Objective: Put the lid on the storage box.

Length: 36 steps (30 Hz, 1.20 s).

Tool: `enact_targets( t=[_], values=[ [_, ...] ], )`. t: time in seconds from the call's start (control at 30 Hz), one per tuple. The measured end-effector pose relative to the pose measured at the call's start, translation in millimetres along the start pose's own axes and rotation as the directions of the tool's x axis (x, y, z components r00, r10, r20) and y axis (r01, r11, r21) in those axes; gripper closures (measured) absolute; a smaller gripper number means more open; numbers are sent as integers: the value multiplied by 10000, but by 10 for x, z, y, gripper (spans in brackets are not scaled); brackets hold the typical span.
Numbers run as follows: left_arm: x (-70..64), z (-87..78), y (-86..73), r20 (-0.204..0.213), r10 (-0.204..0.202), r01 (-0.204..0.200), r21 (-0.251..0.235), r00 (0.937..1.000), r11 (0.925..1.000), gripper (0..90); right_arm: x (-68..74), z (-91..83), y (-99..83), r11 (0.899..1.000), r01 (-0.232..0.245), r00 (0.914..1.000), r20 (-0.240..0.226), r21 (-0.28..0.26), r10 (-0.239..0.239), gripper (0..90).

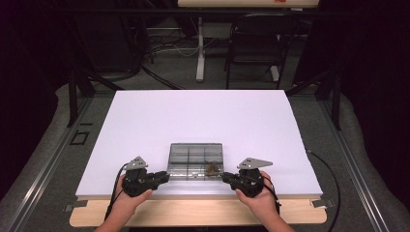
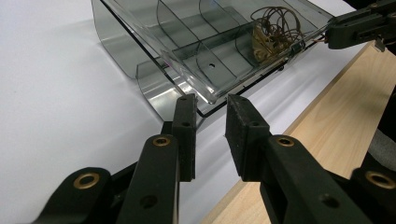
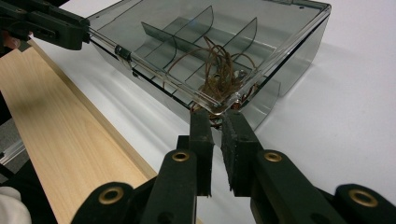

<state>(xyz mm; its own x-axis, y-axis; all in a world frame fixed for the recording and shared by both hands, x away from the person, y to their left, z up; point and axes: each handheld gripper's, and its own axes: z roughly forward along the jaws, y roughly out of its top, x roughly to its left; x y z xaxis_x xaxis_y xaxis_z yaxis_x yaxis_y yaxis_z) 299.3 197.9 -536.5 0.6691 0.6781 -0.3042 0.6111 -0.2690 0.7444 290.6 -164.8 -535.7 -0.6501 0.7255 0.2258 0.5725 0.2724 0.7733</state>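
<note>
Hands: a person's two hands are coming in from the near edge, each carrying a gripper, at the light wooden strip (image 1: pixel 193 212) along the front of the tabletop (image 1: pixel 193 121).
Left gripper (image 1: pixel 163 177): its jaws are standing part open at the near left corner of the compartment box, with the corner between them but not yet pinched, as the left gripper view shows (image 2: pixel 209 116).
Right gripper (image 1: pixel 226 177): its jaws are standing narrow at the near right corner (image 3: pixel 216 116); whether they are already squeezing the box edge I cannot tell.
Compartment box (image 1: pixel 195 159): the smoky clear box is lying near the front of the tabletop, between the two grippers, with its lid (image 3: pixel 205 56) sitting on top.
Tangle of brown wire (image 3: pixel 219 70): it is resting in the near right compartment, beside the right jaws.
Progress: judging by this, the work is only beginning; both grippers are lining up at the corners, the lid is not raised, and the wire is untouched inside.
Far side: a dark chair (image 1: pixel 256 38) and a table leg (image 1: pixel 200 48) are standing beyond the tabletop.
</note>
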Motion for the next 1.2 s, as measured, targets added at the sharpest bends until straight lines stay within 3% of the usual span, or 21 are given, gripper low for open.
enact_targets(
  t=[0.8,1.2],
  values=[
    [-4,25,-25,51,-2,2,106,10000,9999,734,-18,5,-29,9999,-96,9999,-60,82,97,811],
    [6,-6,-21,81,-102,103,-70,9999,9999,674,-37,-26,-22,9995,-267,9996,-132,-189,264,758]
  ],
)
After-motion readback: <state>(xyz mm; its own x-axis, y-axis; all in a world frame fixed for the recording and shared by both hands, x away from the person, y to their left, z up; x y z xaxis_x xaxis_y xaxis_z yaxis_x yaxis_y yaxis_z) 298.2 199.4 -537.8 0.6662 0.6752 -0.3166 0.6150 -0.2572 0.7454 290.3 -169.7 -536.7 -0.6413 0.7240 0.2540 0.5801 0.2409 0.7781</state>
